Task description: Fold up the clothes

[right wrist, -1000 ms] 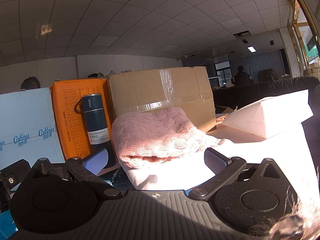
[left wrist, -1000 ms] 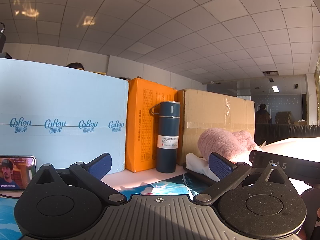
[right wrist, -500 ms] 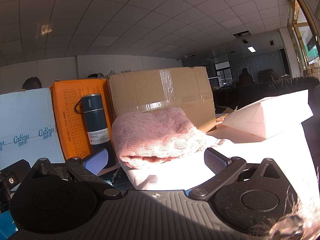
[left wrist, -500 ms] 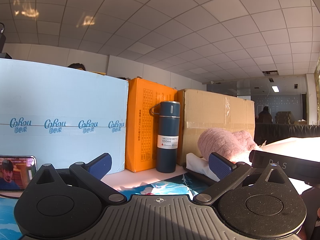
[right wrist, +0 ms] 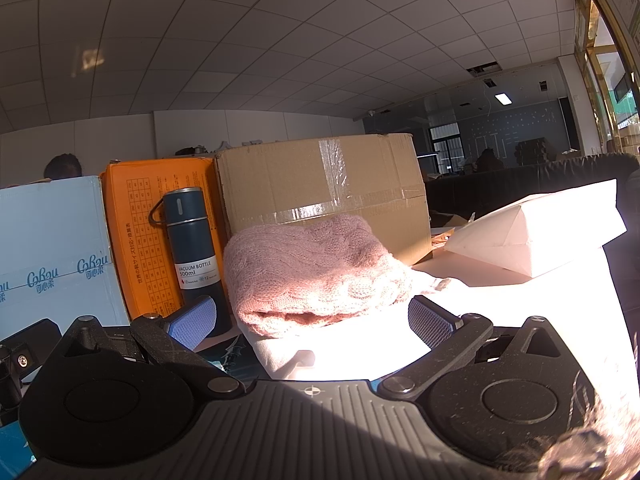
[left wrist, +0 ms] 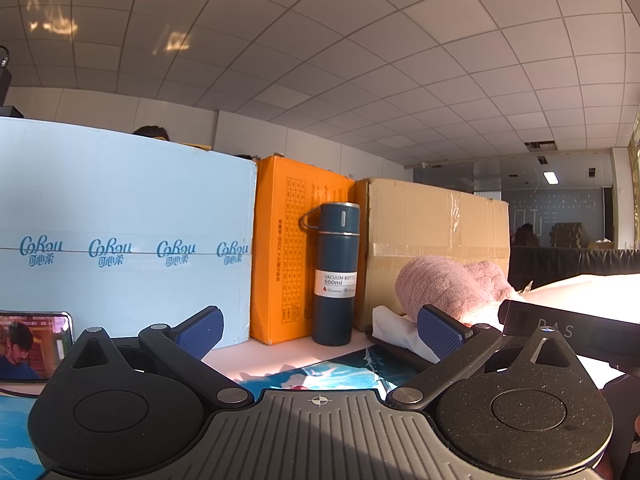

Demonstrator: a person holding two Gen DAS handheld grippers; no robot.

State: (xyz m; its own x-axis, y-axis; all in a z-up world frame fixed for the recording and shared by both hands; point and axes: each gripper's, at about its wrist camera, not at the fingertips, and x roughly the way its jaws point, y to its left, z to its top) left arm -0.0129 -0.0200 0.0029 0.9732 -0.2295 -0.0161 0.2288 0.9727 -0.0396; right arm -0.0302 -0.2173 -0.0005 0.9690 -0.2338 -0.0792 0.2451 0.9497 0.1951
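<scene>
My left gripper: fingers spread wide, nothing between the blue pads; it sits low over the table, aimed at the row of boxes.
My right gripper: fingers spread wide too, pinching nothing; the pink sweater lies just beyond the gap between the pads.
Table mat: a blue printed sheet shows between my left fingers, just ahead of the gripper body.
Phone: propped at the far left of the left view, screen lit with a man's face, standing against the pale blue box.
White cloth: spread in bright sun right ahead of my right fingers; the sweater rests on top of it.
Pink sweater: a knitted bundle, folded into a rounded heap, lying on the white cloth in front of the brown box; in the left view it shows to the right, past my right-hand pad.
Flask: dark blue, upright, labelled "VACUUM BOTTLE 500ml", standing in front of where the orange and brown boxes meet, just left of the sweater.
Pale blue box: leftmost of the row.
Orange box: between the blue and brown ones.
Brown box: taped cardboard, behind the sweater.
White paper bag: lying on its side, to the right of the sweater, sunlit.
</scene>
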